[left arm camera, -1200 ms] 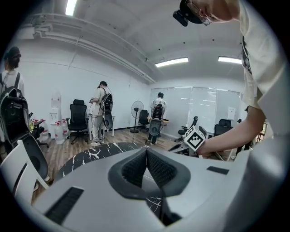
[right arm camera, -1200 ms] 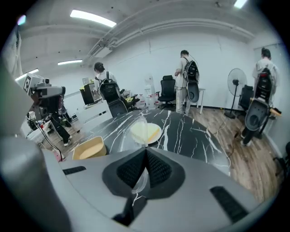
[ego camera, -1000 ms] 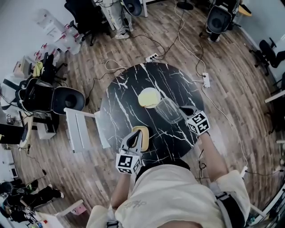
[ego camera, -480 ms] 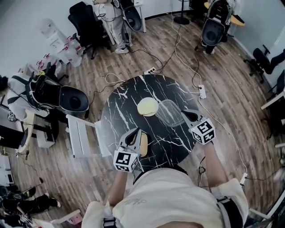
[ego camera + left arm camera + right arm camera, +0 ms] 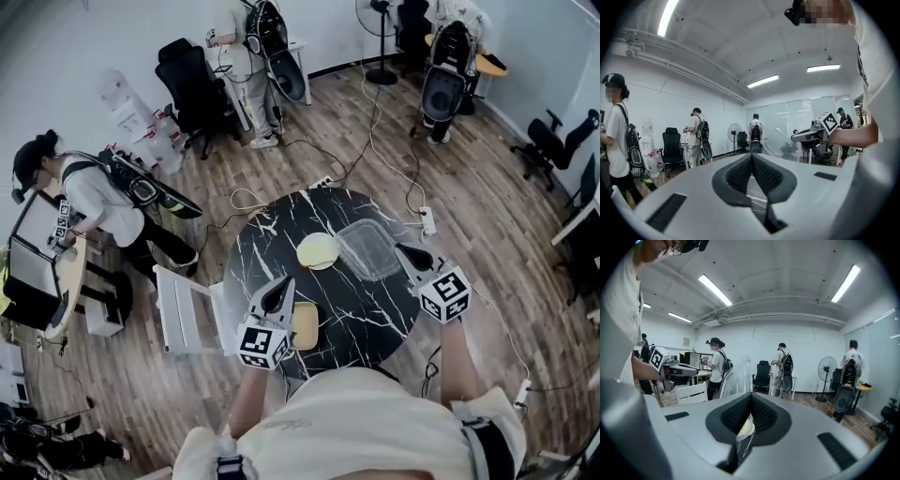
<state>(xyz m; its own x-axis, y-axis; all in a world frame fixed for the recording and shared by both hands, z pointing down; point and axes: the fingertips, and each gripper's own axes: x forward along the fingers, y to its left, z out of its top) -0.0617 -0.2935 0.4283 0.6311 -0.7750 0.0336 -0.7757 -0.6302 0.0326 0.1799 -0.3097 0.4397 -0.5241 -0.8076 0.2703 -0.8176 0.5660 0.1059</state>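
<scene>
The clear plastic container (image 5: 370,251) is sticking out straight ahead of the right gripper's (image 5: 410,255) jaws, which are pressing together on its thin rim; in the right gripper view (image 5: 751,397) its transparent wall (image 5: 733,378) is rising just above and left of the jaws. It is hanging over the black marbled table (image 5: 272,253), with a round cream plate (image 5: 318,250) lying just beyond its far edge. The left gripper (image 5: 282,286) is keeping its jaws closed on nothing (image 5: 752,157), and a yellow tray (image 5: 304,325) is sitting on the table just to the right of them. Black-and-white square marker patterns are showing on each gripper's cube; these are the only print that can be made out.
</scene>
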